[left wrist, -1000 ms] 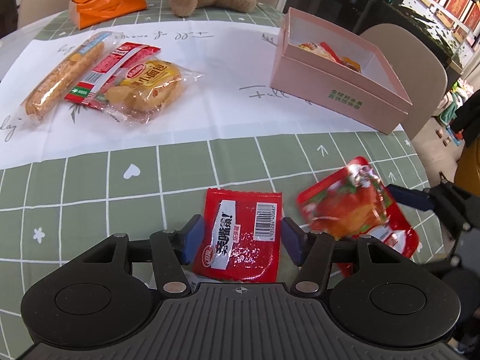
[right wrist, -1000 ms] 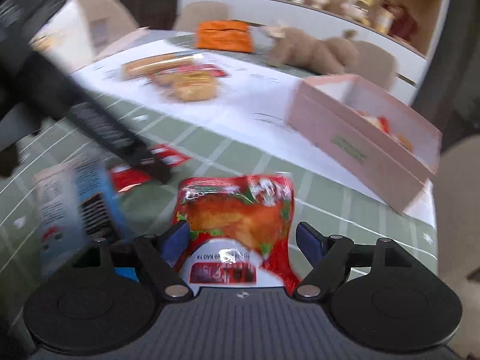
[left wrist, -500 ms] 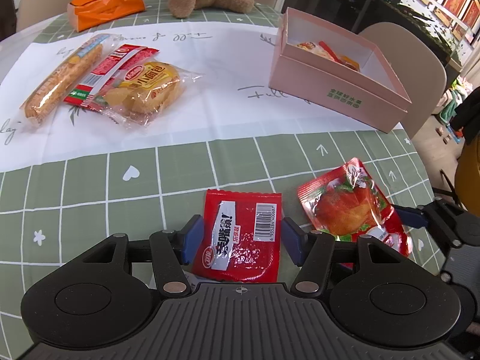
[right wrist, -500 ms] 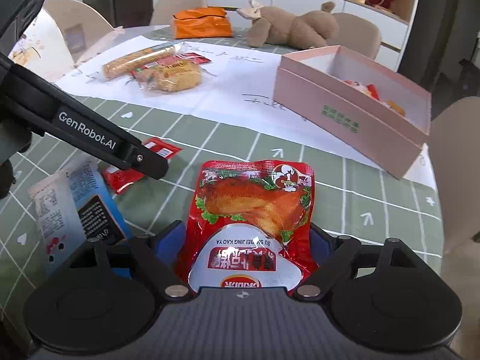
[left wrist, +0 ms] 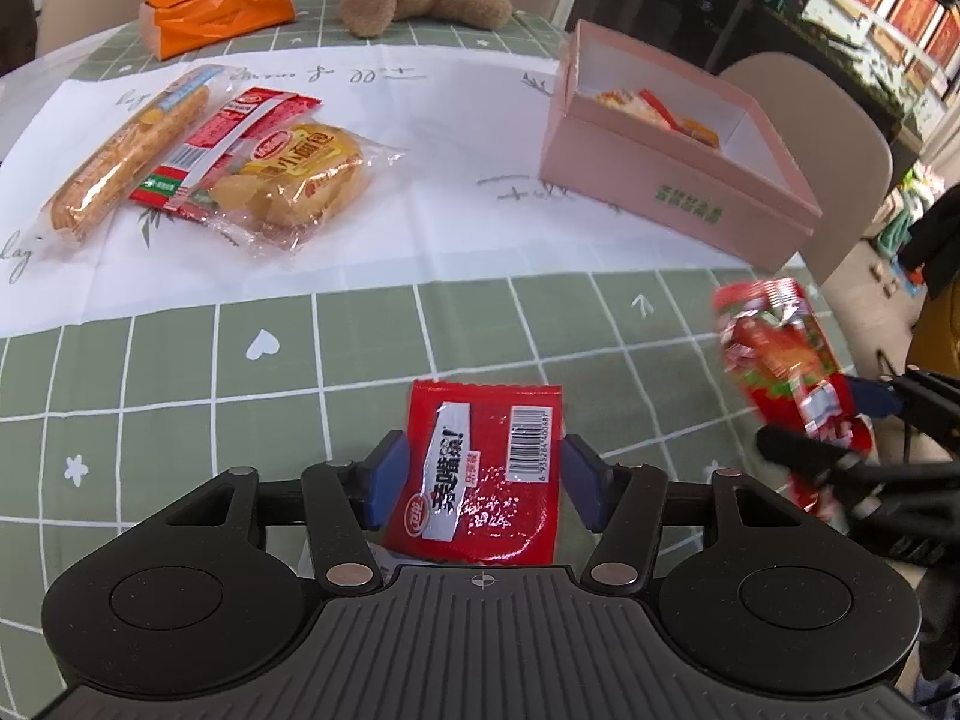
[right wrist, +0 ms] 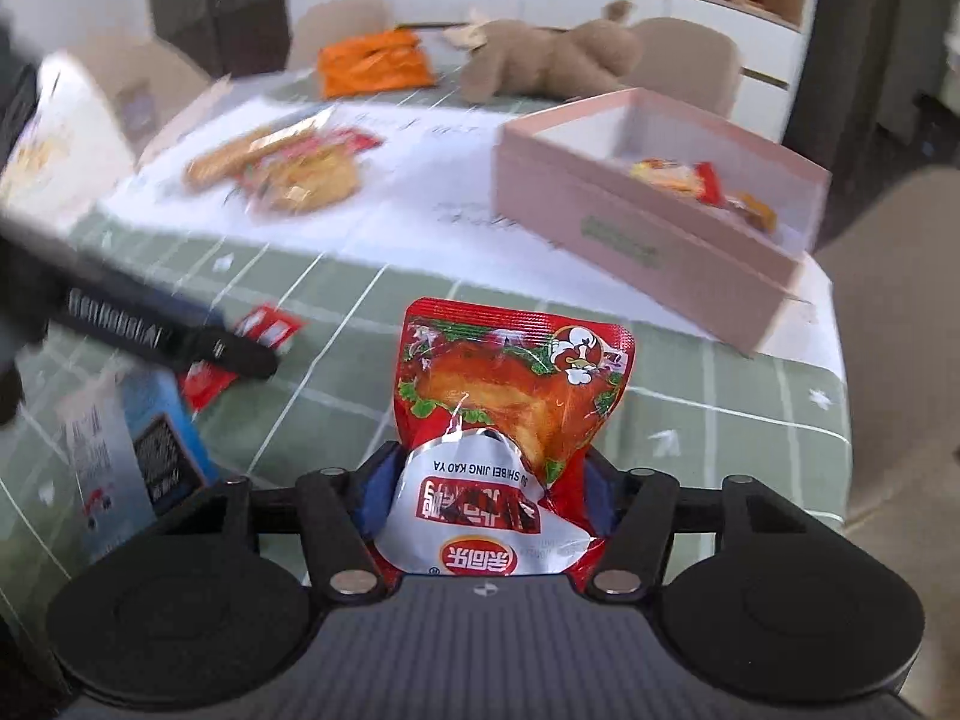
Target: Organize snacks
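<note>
My pink box (left wrist: 672,180) holds few snacks so far. Right tongs (right wrist: 486,492) are closing on the roast-duck pouch (right wrist: 510,384), lifted; left tongs (left wrist: 480,474) are closing around the red sachet (left wrist: 480,468) on the worktop (left wrist: 180,372) (three packets (left wrist: 240,162) wait).

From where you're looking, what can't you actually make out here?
- Snacks inside the pink box: mostly hidden by its walls, both views.
- Snack pile: blurred, right view.
- Blue packet: blurred, partly hidden by the right gripper.
- Red sachet: near end hidden by the left gripper.
</note>
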The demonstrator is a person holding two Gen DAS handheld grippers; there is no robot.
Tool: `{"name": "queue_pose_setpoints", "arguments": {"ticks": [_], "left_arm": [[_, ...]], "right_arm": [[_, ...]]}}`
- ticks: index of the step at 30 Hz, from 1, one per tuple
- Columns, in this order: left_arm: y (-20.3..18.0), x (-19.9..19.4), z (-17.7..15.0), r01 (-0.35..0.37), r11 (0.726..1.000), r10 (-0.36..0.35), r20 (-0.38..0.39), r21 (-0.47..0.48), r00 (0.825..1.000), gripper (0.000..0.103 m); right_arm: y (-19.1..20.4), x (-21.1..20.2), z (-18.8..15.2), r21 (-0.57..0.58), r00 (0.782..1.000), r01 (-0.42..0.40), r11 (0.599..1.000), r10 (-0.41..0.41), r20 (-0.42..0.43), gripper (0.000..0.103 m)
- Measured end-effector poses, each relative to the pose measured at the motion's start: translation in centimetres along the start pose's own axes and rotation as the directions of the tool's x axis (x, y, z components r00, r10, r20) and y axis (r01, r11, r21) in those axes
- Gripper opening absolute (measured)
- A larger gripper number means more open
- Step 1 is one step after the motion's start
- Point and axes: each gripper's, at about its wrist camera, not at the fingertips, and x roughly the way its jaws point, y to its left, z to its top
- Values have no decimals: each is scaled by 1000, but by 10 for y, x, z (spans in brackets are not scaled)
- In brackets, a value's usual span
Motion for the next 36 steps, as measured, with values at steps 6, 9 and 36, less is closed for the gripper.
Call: {"name": "queue_pose_setpoints", "arguments": {"ticks": [6, 9, 36], "left_arm": [[-18, -16, 15, 66, 994, -75, 94, 88, 993, 14], [-23, -20, 27, 63, 992, -74, 104, 106, 992, 14], [-44, 14, -5, -16, 944, 43, -76, 329, 996, 80]], "right_arm": [[-42, -41, 18, 170, 991, -53, 984, 31, 130, 61], [-57, -68, 38, 194, 972, -52, 980, 5, 234, 61], [-13, 18, -21, 75, 996, 80, 994, -83, 39, 92]]}}
